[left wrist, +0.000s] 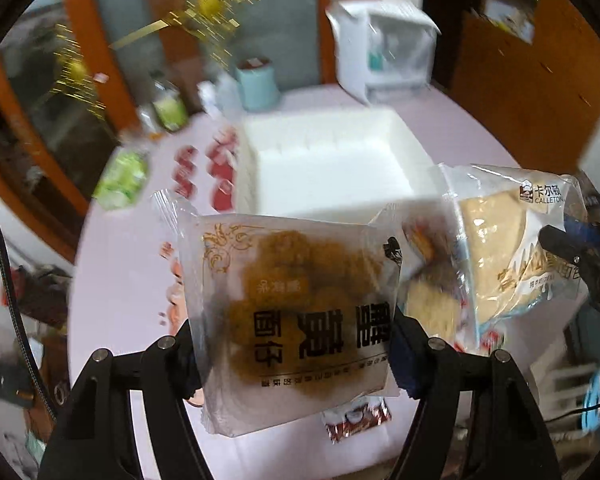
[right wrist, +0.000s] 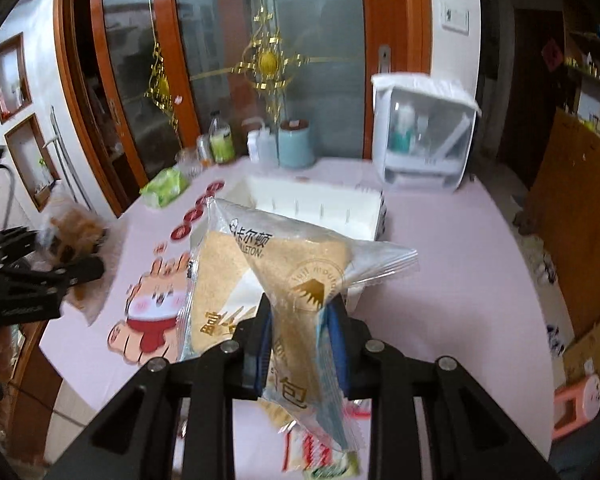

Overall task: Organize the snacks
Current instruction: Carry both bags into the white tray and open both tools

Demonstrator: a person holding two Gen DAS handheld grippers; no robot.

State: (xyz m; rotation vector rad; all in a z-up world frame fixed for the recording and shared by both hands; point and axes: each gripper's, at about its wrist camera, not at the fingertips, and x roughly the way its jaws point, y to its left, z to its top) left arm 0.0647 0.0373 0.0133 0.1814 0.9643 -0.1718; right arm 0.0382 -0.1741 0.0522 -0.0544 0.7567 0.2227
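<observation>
- The left gripper (left wrist: 296,344) is clamped on a square cake packet (left wrist: 292,312) with brown filling and black print, held above the pink table (left wrist: 116,248).
- The right gripper (right wrist: 300,344) pinches a triangular Calleton bread packet (right wrist: 276,280) between its blue pads (right wrist: 338,344) — the packet stands upright, its clear tail jutting right.
- Just beyond both packets sits an open white storage box (right wrist: 364,216), its inside showing white.
- A small red-wrapped snack (left wrist: 356,420) lies on the table under the cake packet.
- Farther back stand a pale blue cup (right wrist: 296,144), a green tissue pack (right wrist: 166,186) and a white dispenser (right wrist: 420,140).
</observation>
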